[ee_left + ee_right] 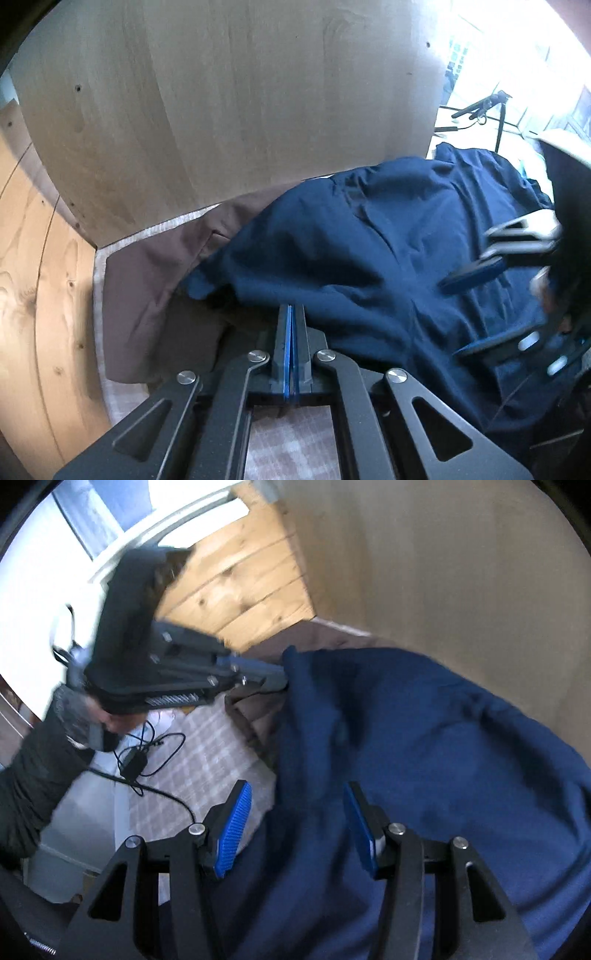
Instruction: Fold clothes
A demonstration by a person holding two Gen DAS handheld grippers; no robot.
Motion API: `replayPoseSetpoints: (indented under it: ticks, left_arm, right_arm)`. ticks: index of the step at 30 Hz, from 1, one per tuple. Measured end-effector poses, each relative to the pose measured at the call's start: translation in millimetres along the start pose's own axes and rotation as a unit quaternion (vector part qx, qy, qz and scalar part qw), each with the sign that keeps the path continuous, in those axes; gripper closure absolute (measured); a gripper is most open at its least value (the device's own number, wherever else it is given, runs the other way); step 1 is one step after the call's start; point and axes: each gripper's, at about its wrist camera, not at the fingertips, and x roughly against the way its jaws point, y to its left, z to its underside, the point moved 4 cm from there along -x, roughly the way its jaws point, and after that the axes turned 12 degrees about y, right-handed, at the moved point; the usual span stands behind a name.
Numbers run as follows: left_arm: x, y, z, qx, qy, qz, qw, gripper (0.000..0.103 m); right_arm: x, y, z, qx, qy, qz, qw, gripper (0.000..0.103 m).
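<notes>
left gripper [291,314]: clamped on navy garment [388,251] edge, for lifting | right gripper [295,812]: jaws apart above garment | brown cloth [147,273]: beneath garment

Navy-blue garment [388,236]; brown garment [147,280] beneath it. Bedcover [207,738] in pale grey-and-white check. Light beige wood-grain panel [221,103]; orange knotty pine boards [243,587]. Each hand-held gripper black with bright blue ribbed pads [234,829]. Black sleeve [33,782]; black cable [155,760].
</notes>
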Motion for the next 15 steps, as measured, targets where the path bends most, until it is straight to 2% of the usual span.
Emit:
replayPoseSetpoints:
  ticks: [5, 7, 9, 11, 13, 15]
  left_arm:
    - [8.3, 12.0, 5.5, 0.009, 0.004, -0.008, 0.9999, 0.103]
    - [6.5, 18.7, 9.7, 0.006, 0.002, -0.014, 0.9999, 0.103]
    - [-1.9, 25.3, 13.9, -0.002, 0.007, -0.018, 0.9998, 0.101]
    - [-11.4, 27.3, 13.4, -0.005, 0.013, -0.014, 0.9998, 0.085]
    - [-20.3, 23.7, 10.8, -0.017, 0.009, -0.014, 0.9997, 0.078]
    - [-24.9, 15.8, 5.0, -0.035, -0.002, -0.008, 0.9993, 0.077]
  right_arm:
    - [-26.5, -0.6, -9.5, 0.012, 0.022, 0.038, 0.999, 0.052]
    - [-36.8, -1.3, -13.2, 0.017, 0.031, 0.055, 0.998, 0.071]
    - [-43.7, -4.9, -16.5, 0.017, 0.036, 0.063, 0.997, 0.079]
    - [-39.5, -12.2, -16.7, 0.01, 0.035, 0.051, 0.998, 0.087]
    - [-35.5, -13.8, -16.3, 0.013, 0.035, 0.054, 0.998, 0.094]
    - [-31.5, -14.0, -15.8, 0.016, 0.036, 0.053, 0.998, 0.094]
